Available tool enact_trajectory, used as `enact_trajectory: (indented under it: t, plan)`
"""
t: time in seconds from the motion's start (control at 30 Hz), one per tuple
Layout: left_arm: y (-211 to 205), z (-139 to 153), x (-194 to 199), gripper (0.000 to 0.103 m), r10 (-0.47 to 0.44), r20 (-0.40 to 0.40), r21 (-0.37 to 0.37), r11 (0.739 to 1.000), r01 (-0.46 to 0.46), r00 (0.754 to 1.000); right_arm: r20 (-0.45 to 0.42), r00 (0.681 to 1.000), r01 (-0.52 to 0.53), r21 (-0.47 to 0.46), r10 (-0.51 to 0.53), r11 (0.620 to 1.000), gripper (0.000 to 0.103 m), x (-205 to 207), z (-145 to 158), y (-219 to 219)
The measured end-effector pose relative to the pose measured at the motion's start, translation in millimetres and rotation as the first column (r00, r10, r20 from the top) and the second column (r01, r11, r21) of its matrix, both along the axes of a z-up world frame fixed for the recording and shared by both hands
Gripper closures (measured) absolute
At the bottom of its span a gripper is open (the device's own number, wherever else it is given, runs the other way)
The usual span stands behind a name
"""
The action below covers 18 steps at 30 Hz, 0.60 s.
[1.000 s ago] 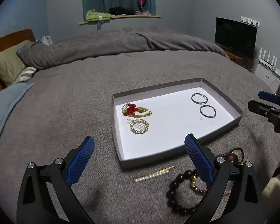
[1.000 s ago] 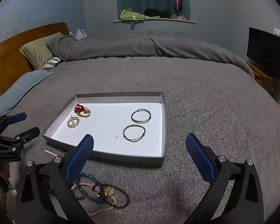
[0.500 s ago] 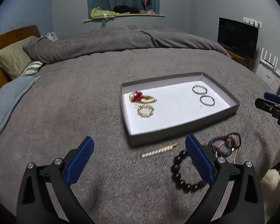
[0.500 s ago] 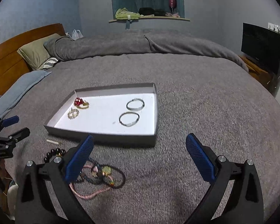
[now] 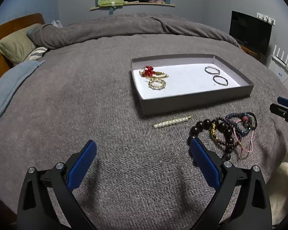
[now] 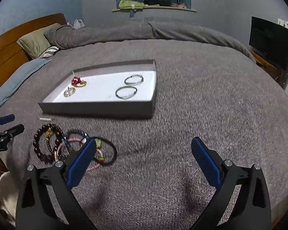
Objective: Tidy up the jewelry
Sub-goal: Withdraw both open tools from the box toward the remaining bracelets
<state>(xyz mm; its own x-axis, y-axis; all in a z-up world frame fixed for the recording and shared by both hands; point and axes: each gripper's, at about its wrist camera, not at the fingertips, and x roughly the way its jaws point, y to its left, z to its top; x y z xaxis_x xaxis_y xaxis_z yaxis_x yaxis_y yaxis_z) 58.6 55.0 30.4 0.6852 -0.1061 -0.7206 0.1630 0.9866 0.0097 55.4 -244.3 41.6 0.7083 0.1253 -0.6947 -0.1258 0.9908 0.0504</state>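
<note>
A: Tray [image 5: 197, 100], shallow grey cardboard, white floor, sits on the grey bedspread [image 5: 76, 105]. Contents?

B: Four pieces. Left end: red-flowered gold hair clip [image 5: 150, 73], and touching its near side a gold ring-shaped brooch [image 5: 157, 84]. Right end: two thin silver bangles [image 5: 212, 70], one just behind the other [image 5: 220, 80], both flat on the floor.

A: Confirmed from the right wrist view: same tray [image 6: 98, 108], red clip [image 6: 76, 80] and gold brooch [image 6: 69, 92] at the far left, bangles [image 6: 133, 80] toward the right wall.

B: Loose items outside the tray?

A: Pearl bar clip [image 5: 171, 122] on the bedspread just in front of the tray's near wall, not touching it. To its right, a tangled heap: dark wooden bead bracelet [image 5: 217, 132] with a gold charm, overlapped by braided cord bracelets [image 5: 243, 122] in blue, black and pink.

B: From the right wrist view the bead bracelet [image 6: 46, 143] lies leftmost and a black cord loop [image 6: 107, 152] rightmost in the heap.

A: Grippers?

B: Left gripper [image 5: 143, 150]: blue pads spread wide, nothing between them, above bare bedspread; its right pad tip is level with the bead bracelet's edge. Right gripper [image 6: 144, 150]: fingers likewise spread wide and empty; its left pad [image 6: 80, 164] overlaps the cord heap in view, contact cannot be told.

A: Surroundings: pillow [image 5: 15, 42] and wooden headboard [image 6: 7, 44] at left, television [image 5: 250, 31] at right.
</note>
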Motion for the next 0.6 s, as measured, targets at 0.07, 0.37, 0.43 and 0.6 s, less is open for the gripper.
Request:
enact_trajectory:
  t: [0.07, 0.37, 0.43, 0.6]
  plan:
    - [-2.6, -3.2, -1.1, 0.006, -0.008, -0.007, -0.010, 1.000, 0.008, 1.000, -0.004, 1.000, -0.003, 0.002, 0.003, 1.000, 0.005, -2.1, -4.5, -1.0]
    - [-27.8, -13.5, -2.1, 0.006, -0.069, -0.023, 0.012, 0.998, 0.069, 0.997, -0.025, 0.998, -0.061, 0.016, 0.061, 0.998, 0.005, -11.8, -23.0, 6.1]
    - [-32.3, -15.3, -1.6, 0.006, -0.079, -0.027, 0.017, 0.997, 0.079, 0.997, -0.026, 0.996, -0.080, 0.021, 0.080, 0.997, 0.005, -11.3, -24.2, 10.2]
    - [-37.9, -17.9, -2.4, 0.006, -0.094, -0.029, 0.029, 0.995, 0.095, 0.995, -0.021, 0.994, -0.111, 0.017, 0.111, 0.994, 0.006, -10.2, -25.0, 18.4]
